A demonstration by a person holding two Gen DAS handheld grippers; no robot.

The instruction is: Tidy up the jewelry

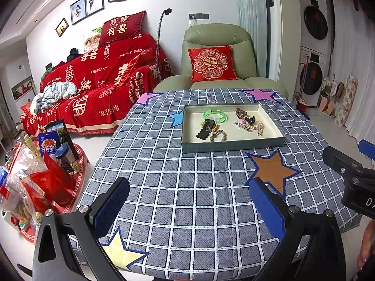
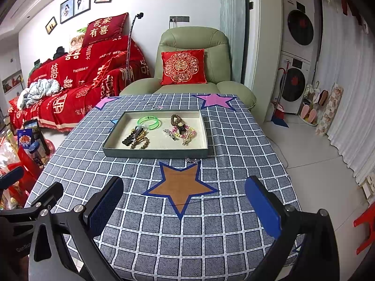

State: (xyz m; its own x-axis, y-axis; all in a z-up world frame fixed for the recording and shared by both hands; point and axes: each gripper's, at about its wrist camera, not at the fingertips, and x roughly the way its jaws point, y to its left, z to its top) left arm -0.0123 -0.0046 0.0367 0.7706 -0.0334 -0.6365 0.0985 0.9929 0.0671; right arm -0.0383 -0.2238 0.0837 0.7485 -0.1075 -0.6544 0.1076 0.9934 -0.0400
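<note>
A grey-green tray (image 1: 187,126) (image 2: 110,138) sits on the checked tablecloth, far centre. In it lie a green bangle (image 1: 215,114) (image 2: 149,122), black clips with a tan bead bracelet (image 1: 211,132) (image 2: 137,138), and a brown bead bracelet with pastel beads and a dark clip (image 1: 249,121) (image 2: 181,128). A small silver piece (image 1: 273,148) (image 2: 191,160) lies on the cloth just before the tray's near right corner. My left gripper (image 1: 189,201) is open and empty, near the table's front. My right gripper (image 2: 185,201) is open and empty over the brown star (image 2: 180,187).
A red-covered sofa (image 1: 98,82) and a green armchair (image 1: 218,53) stand behind the table. A low stand with snacks and red packets (image 1: 39,175) is left of the table. Washing machines (image 2: 295,65) stand at the right. A small item lies beyond the tray (image 2: 155,106).
</note>
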